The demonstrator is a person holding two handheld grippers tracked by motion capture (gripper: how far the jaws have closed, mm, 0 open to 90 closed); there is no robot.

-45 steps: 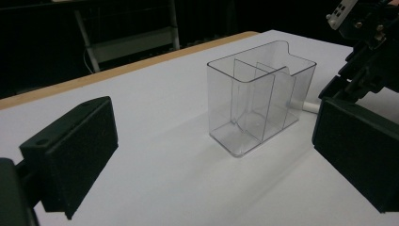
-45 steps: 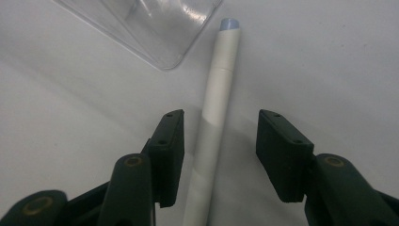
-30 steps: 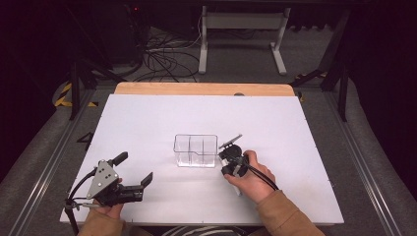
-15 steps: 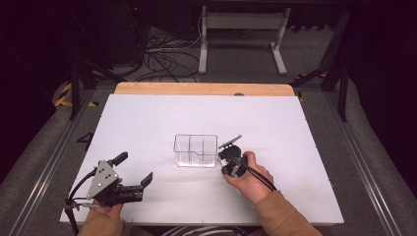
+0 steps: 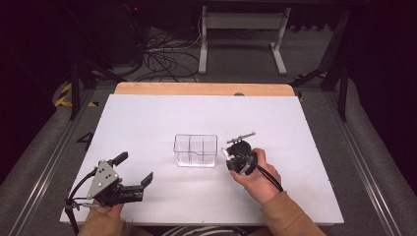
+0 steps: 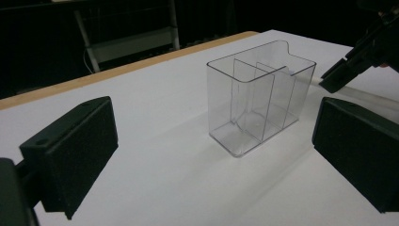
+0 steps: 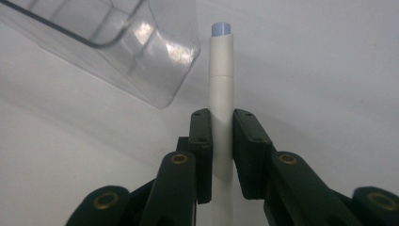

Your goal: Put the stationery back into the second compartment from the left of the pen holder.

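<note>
We find right tool point(image 7: 221, 129) clamped mid-barrel on white marker point(image 7: 221, 75), beside clear divided organizer point(image 5: 195, 150) on counter point(image 5: 147, 118). Marker light, rigid, slick; we judge mid-barrel hold sound. Left tool point(image 6: 211, 141) wide open, empty.

Legible text, labels, brands, numbers, signs: none in any view; the white pen point(image 7: 221, 89) clamped in the right tool point(image 7: 221, 155) carries a plain barrel with no print that can be read; the clear divided box point(image 6: 256, 101) ahead of the left tool point(image 6: 211, 155) bears no label or mark; the white table point(image 5: 147, 123) under both tools is blank.
</note>
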